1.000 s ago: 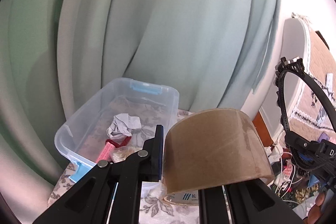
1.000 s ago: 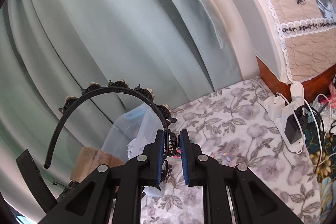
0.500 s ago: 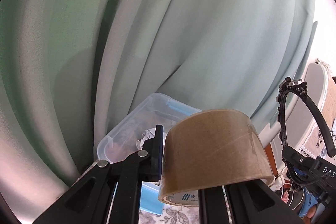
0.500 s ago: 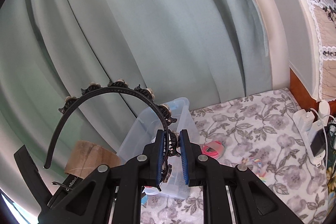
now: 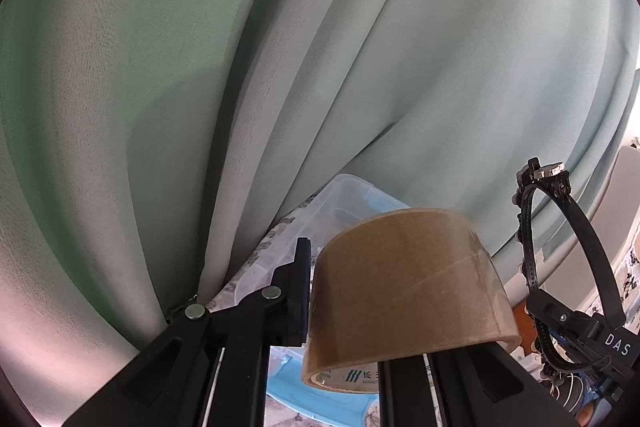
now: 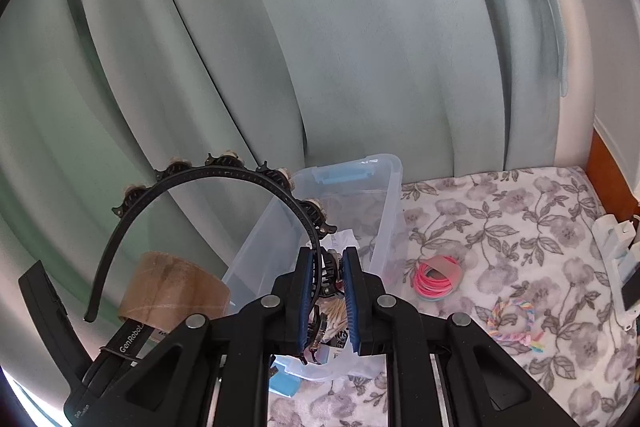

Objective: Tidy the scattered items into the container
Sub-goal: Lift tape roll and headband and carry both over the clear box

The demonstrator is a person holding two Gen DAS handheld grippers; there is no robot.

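While both claws are held above the floral-covered tabletop [image 6: 500, 227], the carrying step is in hand: two items are lifted and being brought to the clear plastic storage box [image 6: 384, 195], which stands at the tabletop's far edge against the green curtain [image 6: 320, 47]. The left claw [image 5: 344, 291] is clamped on a roll of brown packing tape [image 5: 404, 283], one pad being pressed on the roll's outer face while the other is hidden by the roll. The right claw [image 6: 325, 291] is closed on a black studded headband [image 6: 224, 175], whose arch is held upright out to the left of the jaws. In the right wrist view the box is seen just beyond the right claw, with several small things already lying inside; the tape roll is seen short of the box's left wall, not yet over the opening. A bundle of pink hair ties [image 6: 436, 277] and a pastel braided loop [image 6: 516, 323] are left on the cloth to the right of the box. The next move is judged to call for each load being brought over the rim, lowered inside, and released, the headband's wide arch needing to be tipped to clear the walls.
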